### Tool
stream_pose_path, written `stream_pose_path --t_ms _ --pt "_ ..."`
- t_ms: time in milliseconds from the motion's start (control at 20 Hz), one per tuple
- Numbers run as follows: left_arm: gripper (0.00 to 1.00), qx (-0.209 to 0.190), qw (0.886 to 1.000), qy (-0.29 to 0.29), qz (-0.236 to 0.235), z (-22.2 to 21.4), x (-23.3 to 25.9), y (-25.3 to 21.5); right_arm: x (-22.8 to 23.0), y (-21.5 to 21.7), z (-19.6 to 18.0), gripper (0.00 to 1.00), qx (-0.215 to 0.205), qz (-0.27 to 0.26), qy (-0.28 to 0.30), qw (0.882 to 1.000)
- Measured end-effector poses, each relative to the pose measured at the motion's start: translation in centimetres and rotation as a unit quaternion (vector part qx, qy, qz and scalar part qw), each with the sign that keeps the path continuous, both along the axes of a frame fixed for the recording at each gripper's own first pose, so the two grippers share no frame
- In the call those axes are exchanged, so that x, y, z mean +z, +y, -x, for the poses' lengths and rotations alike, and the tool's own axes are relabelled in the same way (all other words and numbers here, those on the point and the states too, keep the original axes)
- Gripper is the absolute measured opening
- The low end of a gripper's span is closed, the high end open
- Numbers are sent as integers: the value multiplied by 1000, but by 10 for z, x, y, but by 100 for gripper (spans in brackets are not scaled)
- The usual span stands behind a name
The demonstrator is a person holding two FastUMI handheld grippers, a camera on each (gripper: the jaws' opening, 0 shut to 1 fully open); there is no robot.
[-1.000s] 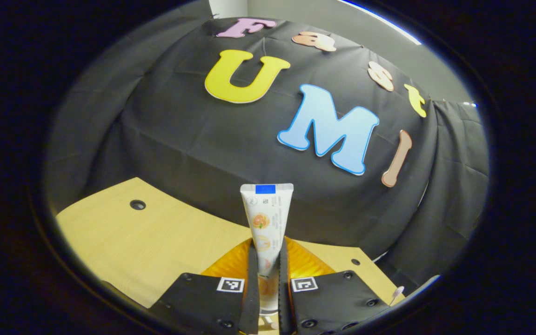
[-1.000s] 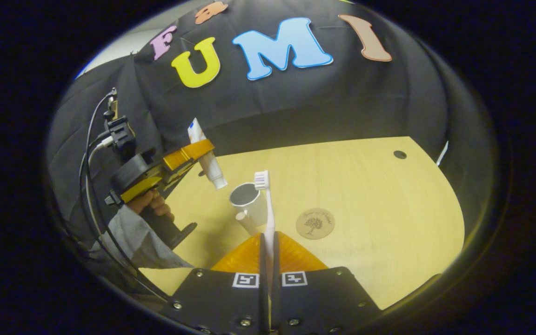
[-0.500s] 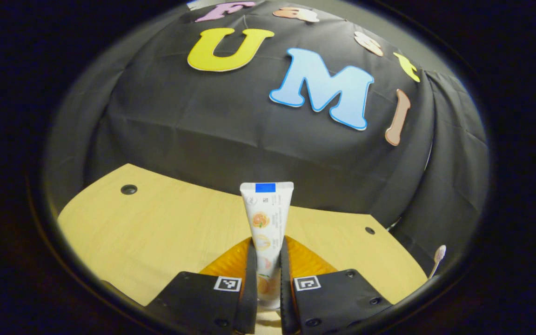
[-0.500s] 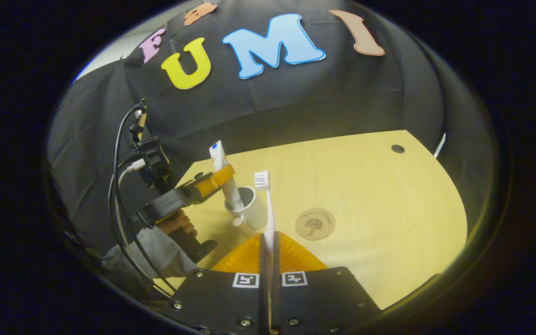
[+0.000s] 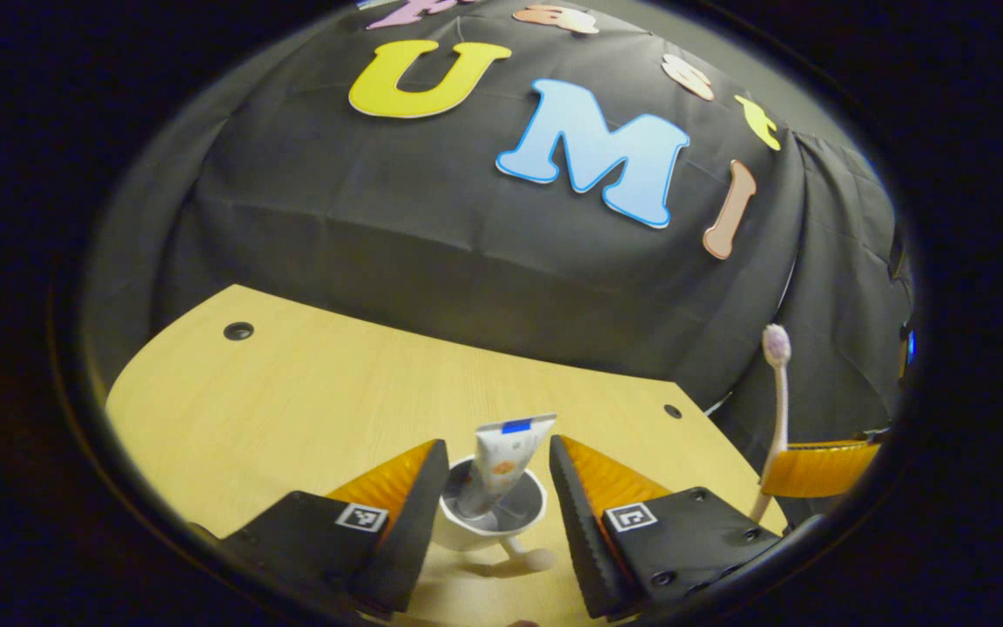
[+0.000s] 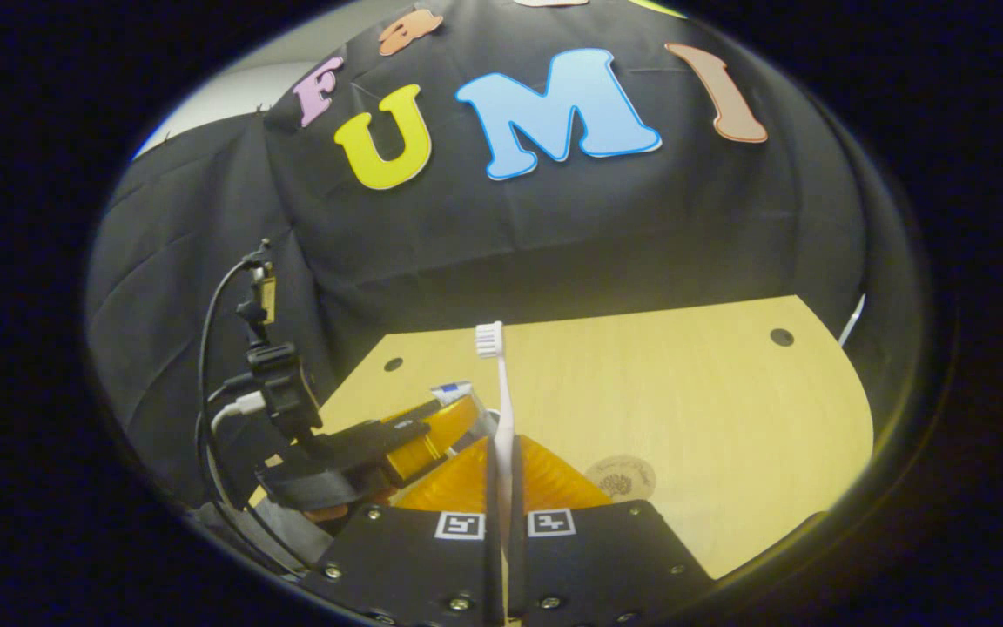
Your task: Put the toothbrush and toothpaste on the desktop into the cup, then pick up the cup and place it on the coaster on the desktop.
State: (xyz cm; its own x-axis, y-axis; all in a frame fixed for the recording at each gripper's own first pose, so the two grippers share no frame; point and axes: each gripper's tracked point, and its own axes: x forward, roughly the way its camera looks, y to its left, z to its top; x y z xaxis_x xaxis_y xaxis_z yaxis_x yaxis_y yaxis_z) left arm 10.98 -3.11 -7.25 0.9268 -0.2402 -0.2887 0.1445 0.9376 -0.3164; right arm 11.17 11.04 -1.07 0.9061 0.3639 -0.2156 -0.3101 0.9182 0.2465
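Left gripper (image 5: 490,514) spread apart, toothpaste (image 5: 501,457) released leaning in cup (image 5: 491,522) between its fingers; right gripper (image 6: 501,531) clamps toothbrush (image 6: 501,418) upright, ready to follow.

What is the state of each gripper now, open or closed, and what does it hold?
Left gripper: open, around the cup; the toothpaste stands in the cup.
Right gripper: closed on the toothbrush.

Desktop (image 5: 292,409) showing matt pale wood grain; cup (image 5: 458,533) looking smooth, glossy; toothpaste (image 5: 501,457) tube looking soft plastic.
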Motion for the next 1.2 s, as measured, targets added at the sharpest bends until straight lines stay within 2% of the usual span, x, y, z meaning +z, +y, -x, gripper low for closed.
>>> stream_pose_path --t_ms 50,200,300,350,400,450,500,650,1050,1200 --pt "82 0 1000 -2 -2 8 3 3 7 4 -7 4 4 -4 -10 1000" --pt "84 7 1000 4 2 30 2 16 23 20 -27 4 17 -24 -39 999" --pt "95 13 1000 19 5 44 -4 24 32 33 -43 4 31 -43 -53 997" --pt "89 15 1000 26 8 50 -8 27 36 39 -49 4 38 -50 -62 996" --pt "100 16 999 36 11 56 -12 31 38 45 -55 4 44 -55 -70 995" --pt "100 16 999 47 15 62 -18 33 43 52 -60 4 51 -58 -79 994" --pt "95 17 998 55 18 67 -22 35 45 59 -65 4 59 -60 -90 992" --pt "95 18 997 72 24 77 -32 40 47 83 -82 3 79 -45 -116 989" --pt "95 -10 994 106 37 86 -55 27 10 105 -114 4 86 60 -132 986" --pt "95 -12 992 116 38 88 -62 27 0 108 -116 6 92 77 -125 985"
